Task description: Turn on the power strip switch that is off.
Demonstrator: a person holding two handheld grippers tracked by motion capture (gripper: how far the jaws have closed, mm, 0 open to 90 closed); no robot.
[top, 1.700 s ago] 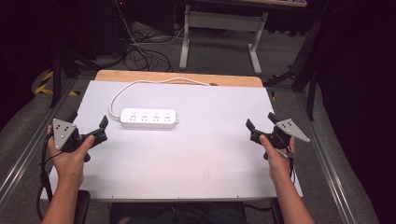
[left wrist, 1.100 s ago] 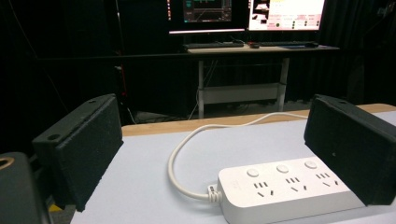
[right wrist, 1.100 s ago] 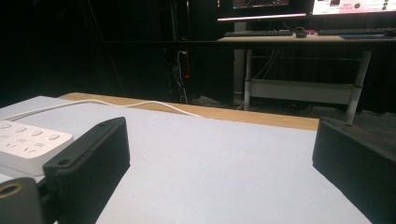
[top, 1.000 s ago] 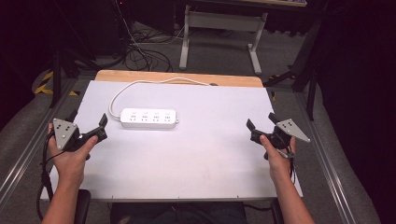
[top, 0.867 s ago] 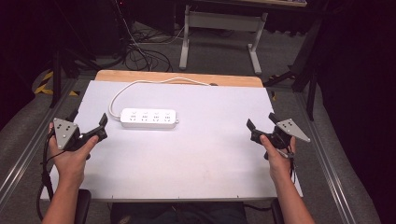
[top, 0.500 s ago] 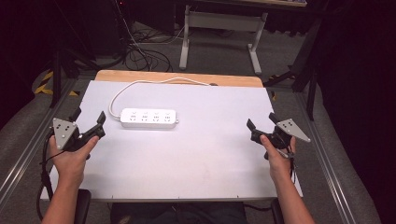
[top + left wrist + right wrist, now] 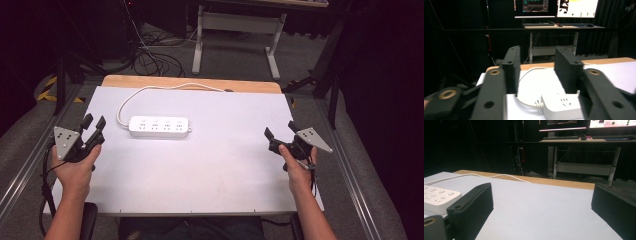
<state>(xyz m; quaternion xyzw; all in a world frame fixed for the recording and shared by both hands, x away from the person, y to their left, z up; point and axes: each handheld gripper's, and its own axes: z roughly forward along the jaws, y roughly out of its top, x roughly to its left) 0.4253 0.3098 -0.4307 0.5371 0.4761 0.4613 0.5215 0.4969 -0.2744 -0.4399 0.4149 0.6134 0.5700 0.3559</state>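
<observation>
A white power strip (image 7: 159, 126) lies on the left half of the white table (image 7: 215, 170). Its white cable (image 7: 145, 91) loops back toward the far edge. My left gripper (image 7: 94, 121) is held at the table's left edge, a short way left of the strip. Its jaws have just been closing and now stand part open with nothing between them. In the left gripper view the gripper (image 7: 539, 53) looks over the strip's cable end (image 7: 562, 106). My right gripper (image 7: 279, 129) hovers at the right edge, wide open and empty. In the right gripper view its jaws (image 7: 541, 195) frame bare table, with the strip (image 7: 437, 197) at far left.
A wooden strip (image 7: 200, 82) runs along the table's far edge. Beyond it stand a white desk frame (image 7: 235, 30) and floor cables (image 7: 150, 55). A desk with monitors (image 7: 556, 7) and a keyboard (image 7: 537, 24) stands farther back. Metal rails (image 7: 345, 165) flank the table.
The left gripper's jaws have drawn closer together, from wide open to a narrow gap. Both hands and the power strip have stayed where they were.
</observation>
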